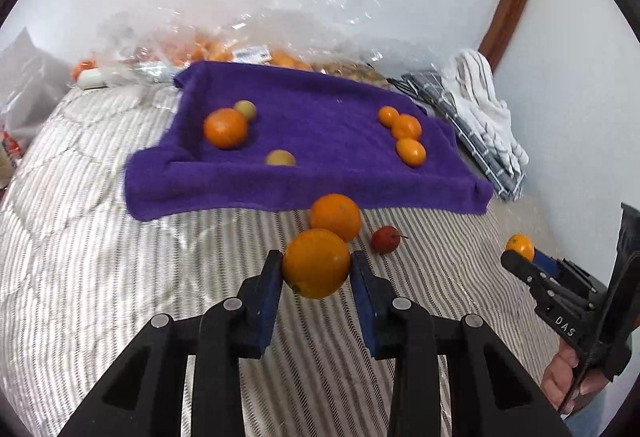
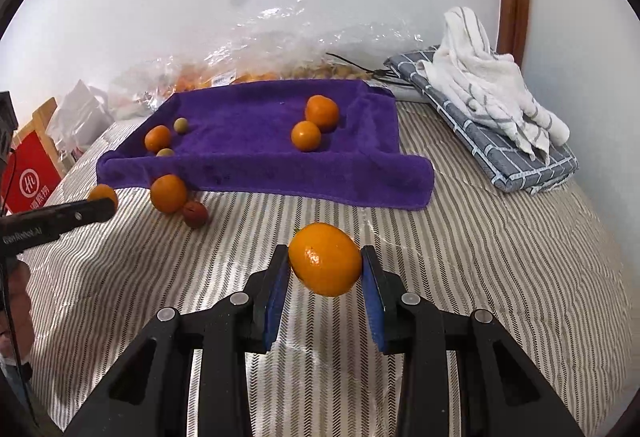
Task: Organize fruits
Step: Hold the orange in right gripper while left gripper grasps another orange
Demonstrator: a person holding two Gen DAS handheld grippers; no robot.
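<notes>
1. Left gripper [image 1: 317,264]: both blue pads pressed on an orange [image 1: 317,263], held clear of the bedcover. Lower arms cut off by the frame edge.
2. Right gripper [image 2: 325,260]: closed on a mandarin [image 2: 325,259], one pad at each side, fruit lifted above the striped bedcover [image 2: 480,277]. In the left view only one black finger and part of the mandarin's top show; a hand [image 1: 568,377] grips the handle, partly cut off.
3. Loose orange [image 1: 336,217]: on the bedcover just beyond the held orange, near the front edge of the towel.
4. Small red fruit [image 1: 385,239]: beside the loose orange, on the bedcover; kind cannot be told.
5. Purple towel [image 1: 320,181]: spread with raised edges, tray-like. What lies beneath is hidden.
6. On the towel, left side: one orange [image 1: 225,128] with two small greenish-yellow fruits [image 1: 245,110] close by, one half hidden behind the front fold.
7. On the towel, right side: three mandarins [image 1: 406,127] in a touching row; the right view shows only two.
8. Folded checked cloth [image 2: 500,153] with a white striped cloth [image 2: 492,93] heaped on it, right of the towel.
9. Clear plastic bags [image 1: 248,37] against the wall, behind the towel; orange fruit inside, blurred, count unclear.
10. Red box [image 2: 30,173], far left, partly cut off.
</notes>
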